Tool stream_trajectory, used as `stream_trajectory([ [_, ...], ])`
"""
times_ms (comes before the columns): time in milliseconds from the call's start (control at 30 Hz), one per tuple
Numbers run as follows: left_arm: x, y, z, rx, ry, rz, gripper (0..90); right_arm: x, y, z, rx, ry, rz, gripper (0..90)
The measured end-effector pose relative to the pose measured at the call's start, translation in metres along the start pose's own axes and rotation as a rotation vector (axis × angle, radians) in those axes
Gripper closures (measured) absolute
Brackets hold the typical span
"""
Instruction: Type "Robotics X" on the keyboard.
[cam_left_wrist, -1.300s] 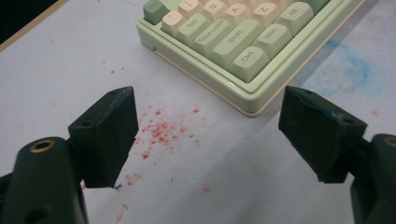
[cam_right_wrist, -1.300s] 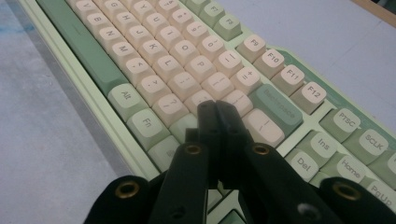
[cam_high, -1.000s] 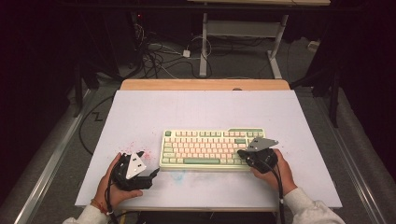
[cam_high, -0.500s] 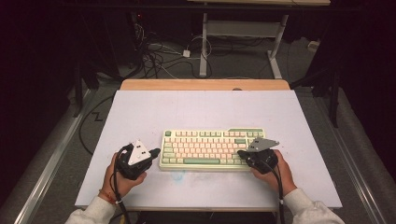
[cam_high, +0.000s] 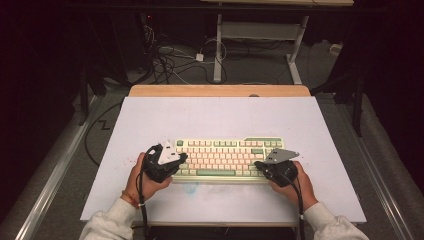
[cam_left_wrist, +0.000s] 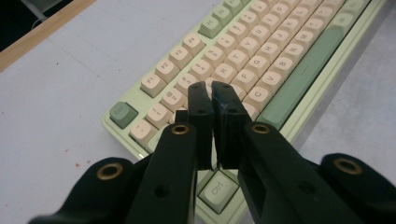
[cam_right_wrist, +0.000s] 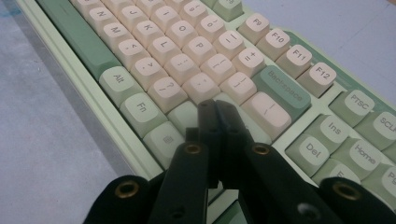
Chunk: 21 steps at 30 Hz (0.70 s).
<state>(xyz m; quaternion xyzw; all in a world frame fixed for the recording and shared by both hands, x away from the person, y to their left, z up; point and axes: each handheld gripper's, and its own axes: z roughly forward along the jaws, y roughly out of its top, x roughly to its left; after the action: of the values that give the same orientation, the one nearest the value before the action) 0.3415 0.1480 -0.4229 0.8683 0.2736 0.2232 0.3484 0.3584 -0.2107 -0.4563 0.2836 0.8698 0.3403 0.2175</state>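
Observation:
A pale green keyboard (cam_high: 225, 157) with cream and green keys lies near the front of the white table top (cam_high: 220, 120). My left gripper (cam_high: 181, 159) is over the keyboard's left end, jaws shut with nothing between them. In the left gripper view its tips (cam_left_wrist: 212, 91) hover above the cream keys (cam_left_wrist: 224, 72) of the left letter rows. My right gripper (cam_high: 259, 165) rests at the keyboard's right front, also shut and empty. In the right gripper view its tips (cam_right_wrist: 217, 106) sit over the keys below the Backspace key (cam_right_wrist: 284, 88).
A wooden strip (cam_high: 220, 91) edges the far side of the table. Behind it on the floor lie tangled cables (cam_high: 170, 62) and the legs of a white stand (cam_high: 260, 45). Small red specks mark the table left of the keyboard (cam_left_wrist: 77, 161).
My left gripper has moved right and forward from the bare table onto the keyboard's left end. The right gripper has stayed in place.

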Motion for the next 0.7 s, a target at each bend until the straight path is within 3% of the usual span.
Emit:
stream_trajectory([
  [267, -0.004, 0.023, 0.020, 0.008, -0.036, 0.034, 87.5, 0.001, 0.000, 0.000, 0.000, -0.004, 0.000, 90.0],
  [467, -0.005, 0.031, 0.033, 0.028, -0.066, 0.039, 87.5, 0.001, 0.000, 0.000, -0.001, -0.005, 0.000, 90.0],
  [700, -0.004, 0.035, 0.047, 0.057, -0.071, 0.036, 87.5, 0.000, 0.000, 0.000, -0.001, 0.001, 0.000, 90.0],
])
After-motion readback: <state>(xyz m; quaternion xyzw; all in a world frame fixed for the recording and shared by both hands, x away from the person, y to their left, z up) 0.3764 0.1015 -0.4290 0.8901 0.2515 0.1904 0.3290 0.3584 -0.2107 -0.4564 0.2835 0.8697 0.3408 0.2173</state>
